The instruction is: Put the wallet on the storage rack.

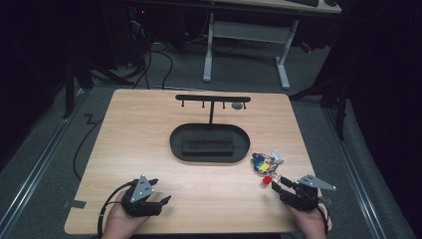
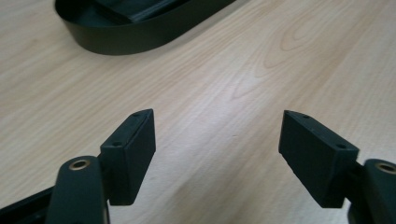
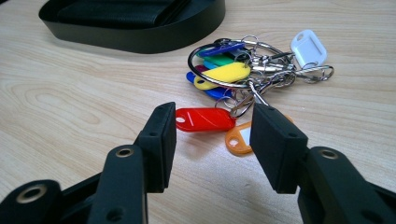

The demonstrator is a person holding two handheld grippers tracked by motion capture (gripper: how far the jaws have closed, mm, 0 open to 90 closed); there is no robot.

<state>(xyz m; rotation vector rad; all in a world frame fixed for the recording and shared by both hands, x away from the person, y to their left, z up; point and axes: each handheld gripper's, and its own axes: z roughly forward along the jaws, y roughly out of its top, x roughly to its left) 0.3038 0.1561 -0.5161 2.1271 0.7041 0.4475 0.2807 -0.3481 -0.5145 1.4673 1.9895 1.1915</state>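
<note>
A bunch of keys (image 1: pixel 263 162) with coloured tags on a metal ring (image 3: pixel 224 63) lies on the wooden table (image 1: pixel 149 149) at the right. Its red tag (image 3: pixel 205 119) and orange tag (image 3: pixel 238 139) lie nearest my right gripper (image 3: pixel 212 135). That gripper stands open low over the table, with the red tag just ahead between its tips and the pads not touching it. In the high view the right gripper (image 1: pixel 275 183) is at the front right. My left gripper (image 1: pixel 161 190) is at the front left, open wide over bare wood (image 2: pixel 217 135) with nothing between its jaws.
A black oval tray (image 1: pixel 174 142) with a dark block in it sits mid-table, and its wall (image 2: pixel 121 39) is ahead of the left gripper. Behind it stands a black T-shaped hook rack (image 1: pixel 213 98). A white desk frame (image 1: pixel 283 64) stands on the floor beyond.
</note>
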